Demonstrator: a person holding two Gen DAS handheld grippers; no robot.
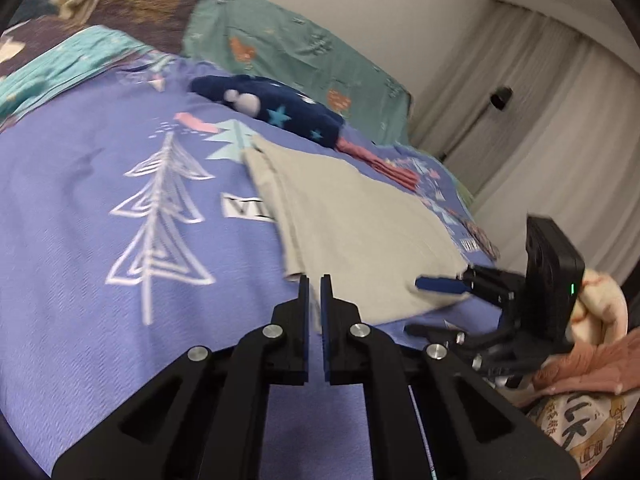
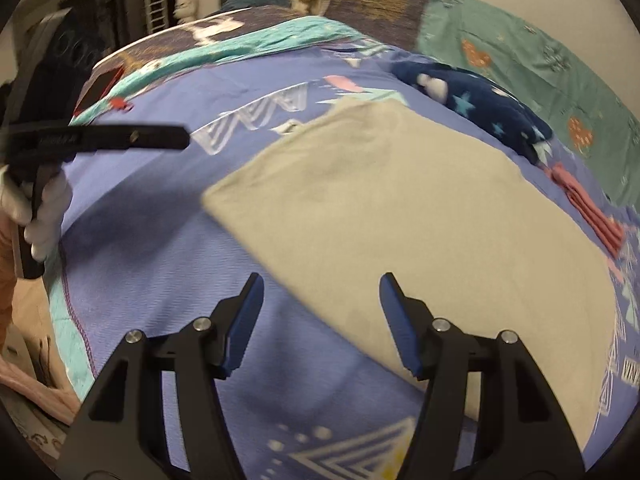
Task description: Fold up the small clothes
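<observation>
A folded beige garment (image 1: 352,220) lies flat on the purple bedspread (image 1: 100,208); it fills the middle of the right wrist view (image 2: 400,216). My left gripper (image 1: 315,280) is shut and empty, its tips at the garment's near corner. My right gripper (image 2: 320,280) is open and empty above the garment's near edge; it also shows in the left wrist view (image 1: 440,285) at the garment's right edge. The left gripper shows from the side in the right wrist view (image 2: 120,138), held by a white-gloved hand.
A navy star-patterned cloth (image 1: 276,110) and a folded pink cloth (image 1: 384,166) lie behind the garment. A teal pillow (image 1: 304,52) is at the back by the wall. Curtains (image 1: 532,128) hang at the right. The bed's edge (image 2: 68,300) is at the left.
</observation>
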